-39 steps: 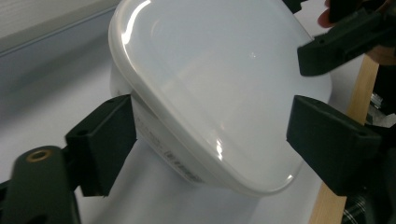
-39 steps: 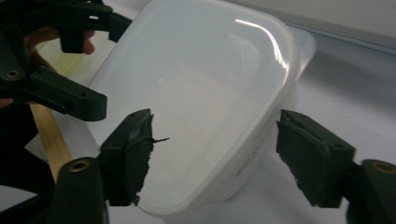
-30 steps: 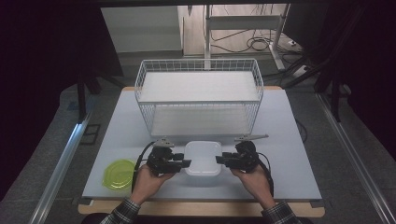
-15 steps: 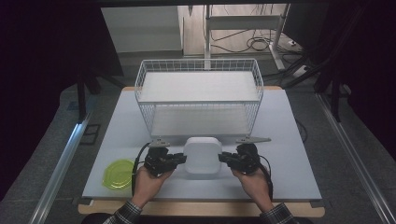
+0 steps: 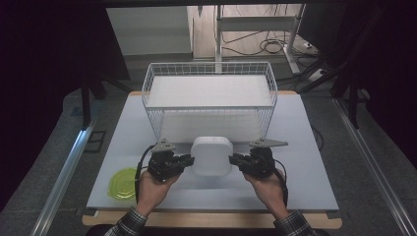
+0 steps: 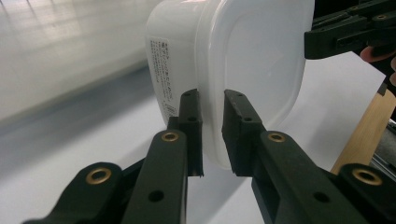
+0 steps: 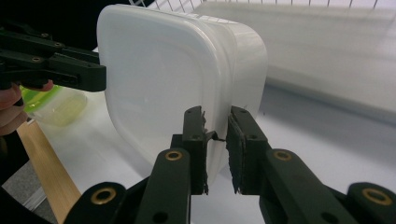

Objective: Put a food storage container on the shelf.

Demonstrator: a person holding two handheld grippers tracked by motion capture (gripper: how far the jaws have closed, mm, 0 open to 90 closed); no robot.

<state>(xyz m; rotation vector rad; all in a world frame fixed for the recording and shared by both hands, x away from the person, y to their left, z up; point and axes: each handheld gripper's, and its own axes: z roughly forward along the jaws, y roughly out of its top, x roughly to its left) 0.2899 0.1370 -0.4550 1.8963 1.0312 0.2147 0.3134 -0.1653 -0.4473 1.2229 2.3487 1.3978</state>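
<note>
Claws (image 5: 190, 161) (image 5: 233, 160) — clamped on white container (image 5: 211, 155)

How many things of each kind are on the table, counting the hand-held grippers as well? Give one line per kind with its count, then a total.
White lidded container: 1
White wire basket: 1
Green lid: 1
Hand-held grippers, left gripper and right gripper, each clamped on the container's rim: 2
Total: 5

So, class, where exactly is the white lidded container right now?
In the high view the white container sits centre, near the table's front, gripped between the left gripper and right gripper, just before the wire basket.
</note>
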